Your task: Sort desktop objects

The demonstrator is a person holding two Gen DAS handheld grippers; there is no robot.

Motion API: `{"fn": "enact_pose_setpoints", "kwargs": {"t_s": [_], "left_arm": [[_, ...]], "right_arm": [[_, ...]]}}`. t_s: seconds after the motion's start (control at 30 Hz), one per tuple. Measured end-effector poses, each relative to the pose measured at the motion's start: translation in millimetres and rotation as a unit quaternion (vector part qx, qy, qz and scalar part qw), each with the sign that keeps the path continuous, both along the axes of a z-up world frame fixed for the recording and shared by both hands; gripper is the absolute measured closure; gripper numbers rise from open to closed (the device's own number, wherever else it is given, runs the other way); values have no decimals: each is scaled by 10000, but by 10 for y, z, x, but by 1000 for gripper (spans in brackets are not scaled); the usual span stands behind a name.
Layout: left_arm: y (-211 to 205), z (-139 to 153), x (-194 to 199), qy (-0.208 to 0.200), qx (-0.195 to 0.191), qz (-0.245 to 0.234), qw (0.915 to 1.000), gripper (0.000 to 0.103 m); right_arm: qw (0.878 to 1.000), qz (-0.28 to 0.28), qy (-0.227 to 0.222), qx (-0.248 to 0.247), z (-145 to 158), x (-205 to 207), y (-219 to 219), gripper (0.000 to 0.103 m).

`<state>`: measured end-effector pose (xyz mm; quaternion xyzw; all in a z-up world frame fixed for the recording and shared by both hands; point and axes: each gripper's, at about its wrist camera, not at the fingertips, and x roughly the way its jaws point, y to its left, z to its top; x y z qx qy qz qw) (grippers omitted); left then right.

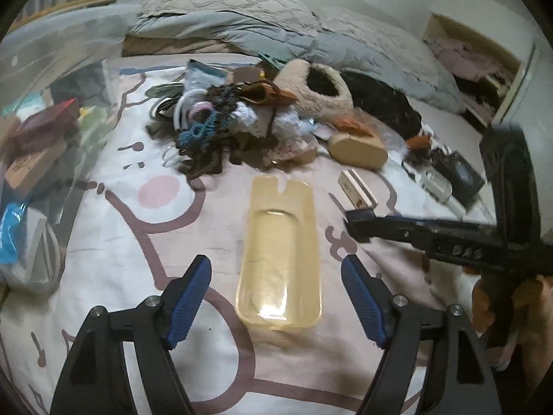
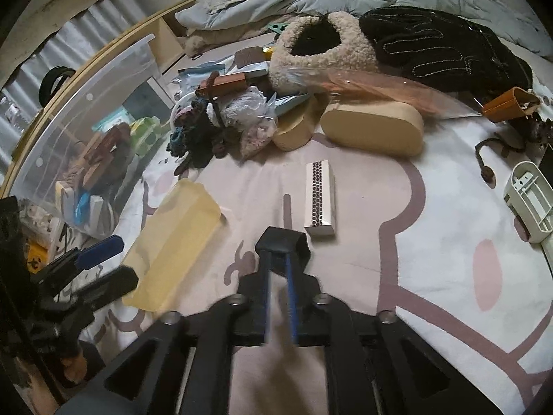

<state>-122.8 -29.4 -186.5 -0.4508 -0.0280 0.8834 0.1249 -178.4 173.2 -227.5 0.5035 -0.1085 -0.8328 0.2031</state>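
A translucent yellow case [image 1: 281, 252] lies flat on the patterned bed sheet [image 1: 121, 259]. My left gripper [image 1: 276, 266] stands wide open over its near half, one blue pad on each side, neither touching it. The same case [image 2: 172, 242] and left gripper [image 2: 117, 259] appear at the lower left of the right wrist view. My right gripper [image 2: 281, 242] hovers over bare sheet with only a narrow gap between its blue pads and nothing in it. A white matchbox [image 2: 319, 200] lies just beyond its tips. The right gripper [image 1: 359, 221] reaches in from the right of the left wrist view.
A clear plastic bin [image 2: 86, 121] holding several items stands at the left. A heap of cords, bags and a fluffy slipper [image 2: 321, 48] lies farther back with a beige oval box [image 2: 373, 128]. A white plastic part [image 2: 528, 200] sits at the right. A grey duvet [image 1: 242, 24] lies behind.
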Motion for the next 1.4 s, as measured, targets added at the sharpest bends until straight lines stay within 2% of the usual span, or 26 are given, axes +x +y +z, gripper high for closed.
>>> {"fn": "enact_pose_setpoints", "kwargs": {"t_s": [0.03, 0.07, 0.2, 0.23, 0.27, 0.37, 0.5, 0.7, 0.8, 0.87, 1.03, 1.4], "left_arm": [[26, -21, -3, -26, -51, -47, 10000, 25], [53, -46, -1, -57, -106, -89, 9999, 25], [108, -153, -35, -187, -316, -20, 9993, 26], [107, -171, -40, -213, -331, -1, 9992, 32], [102, -186, -49, -239, -346, 16, 9991, 51], [47, -197, -59, -303, -324, 98, 9990, 53], [-63, -138, -44, -170, -333, 377, 9986, 53], [-251, -154, -84, -288, -312, 744, 9963, 53], [-265, -170, -89, -347, -306, 768, 9960, 53], [-238, -174, -83, -342, -368, 751, 9959, 53], [-220, -192, -85, -351, -409, 732, 9959, 53], [-286, -297, -300, -575, 70, 1025, 9930, 52]], "right_arm": [[10000, -28, 5, -10, 4, 1, 14, 45], [10000, -51, 25, -40, 11, 3, 25, 42], [9999, -63, 16, -110, 20, -4, 37, 42], [9999, -47, 7, -93, 13, -4, 29, 42], [10000, -28, -7, -67, 2, -3, 17, 42], [10000, 24, -51, 16, -32, -1, -32, 42], [10000, 72, -54, 7, -39, 0, -82, 42], [9994, 68, -18, 332, -113, -53, -186, 42], [9989, 83, 30, 464, -147, -68, -254, 43], [9981, 125, 115, 587, -149, -77, -312, 59], [9966, 150, 232, 775, -171, -102, -351, 70], [9976, 110, 312, 605, -67, -101, -286, 71]]}}
